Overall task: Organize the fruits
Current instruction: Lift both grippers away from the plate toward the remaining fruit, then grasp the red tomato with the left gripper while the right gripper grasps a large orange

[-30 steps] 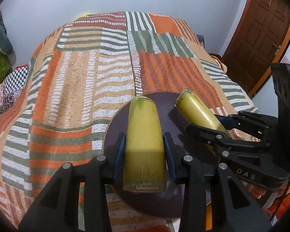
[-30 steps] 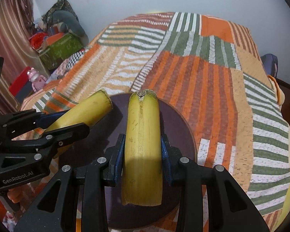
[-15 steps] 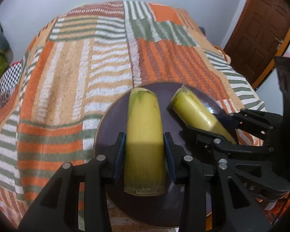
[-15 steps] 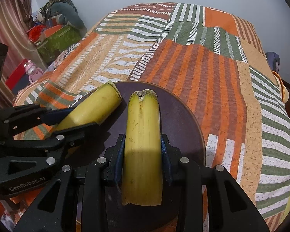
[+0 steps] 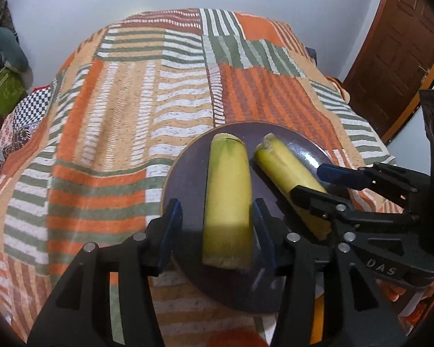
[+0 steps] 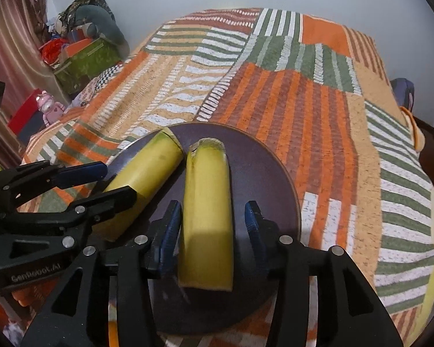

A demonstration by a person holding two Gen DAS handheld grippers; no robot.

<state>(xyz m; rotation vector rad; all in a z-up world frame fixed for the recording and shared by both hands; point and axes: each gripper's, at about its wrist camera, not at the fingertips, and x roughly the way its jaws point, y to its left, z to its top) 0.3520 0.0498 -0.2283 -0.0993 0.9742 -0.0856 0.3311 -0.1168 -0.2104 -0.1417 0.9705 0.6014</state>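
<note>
Two yellow banana pieces lie side by side on a dark round plate (image 5: 188,167) on the bed. In the left wrist view the left piece (image 5: 228,202) lies between the spread fingers of my left gripper (image 5: 217,222), which is open. The right piece (image 5: 292,179) lies beside it, between the open fingers of my right gripper (image 5: 318,183). In the right wrist view the plate (image 6: 263,167) holds the right piece (image 6: 208,214) between the open fingers of my right gripper (image 6: 211,225). The left piece (image 6: 141,182) lies at the left, by my left gripper (image 6: 101,182).
The plate sits on an orange, green and white striped bedspread (image 5: 115,110). A green box (image 6: 84,60) and clutter stand to the bed's left. A brown door (image 5: 396,46) is at the right. Something orange (image 5: 234,338) shows at the bottom edge of the left wrist view.
Both grippers have lowered the banana pieces onto the plate and opened. The fingers now stand apart from the pieces.
</note>
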